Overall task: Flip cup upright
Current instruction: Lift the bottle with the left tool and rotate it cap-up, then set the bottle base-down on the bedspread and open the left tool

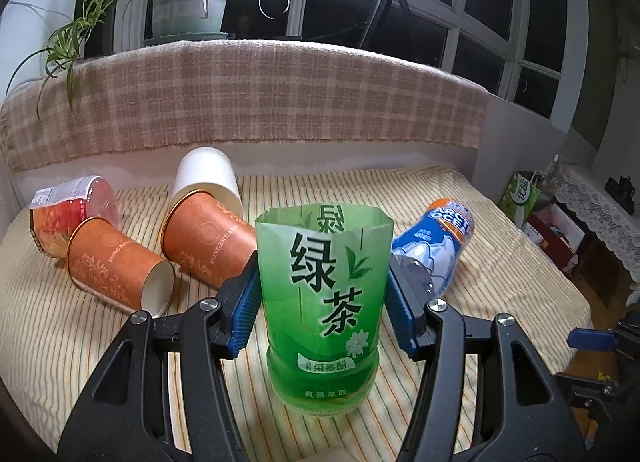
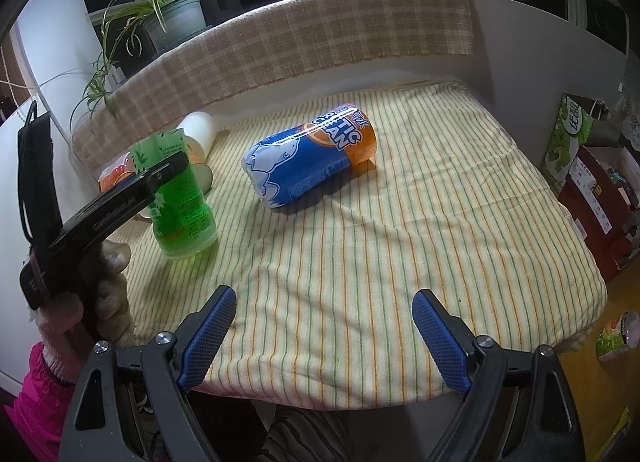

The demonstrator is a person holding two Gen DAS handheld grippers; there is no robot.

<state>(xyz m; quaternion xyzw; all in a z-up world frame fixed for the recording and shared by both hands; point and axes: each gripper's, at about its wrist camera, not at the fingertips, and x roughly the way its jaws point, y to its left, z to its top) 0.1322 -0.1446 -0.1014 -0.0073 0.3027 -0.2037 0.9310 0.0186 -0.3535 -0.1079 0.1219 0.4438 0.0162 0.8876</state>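
A green cup cut from a tea bottle (image 1: 324, 302) stands upright on the striped cloth, open end up. My left gripper (image 1: 324, 302) has its blue pads on both sides of it, touching or nearly touching. It also shows in the right wrist view (image 2: 180, 202), with the left gripper (image 2: 152, 178) around it. A blue and orange cup (image 2: 308, 154) lies on its side mid-table, also in the left wrist view (image 1: 436, 242). My right gripper (image 2: 324, 338) is open and empty near the front edge.
Two orange paper cups (image 1: 116, 266) (image 1: 204, 242), a white cup (image 1: 208, 174) and a red-labelled cup (image 1: 68, 210) lie on their sides at the left. A checked-cloth ledge (image 1: 260, 94) with a potted plant (image 1: 188, 2) runs behind. Boxes (image 2: 600, 182) stand right of the table.
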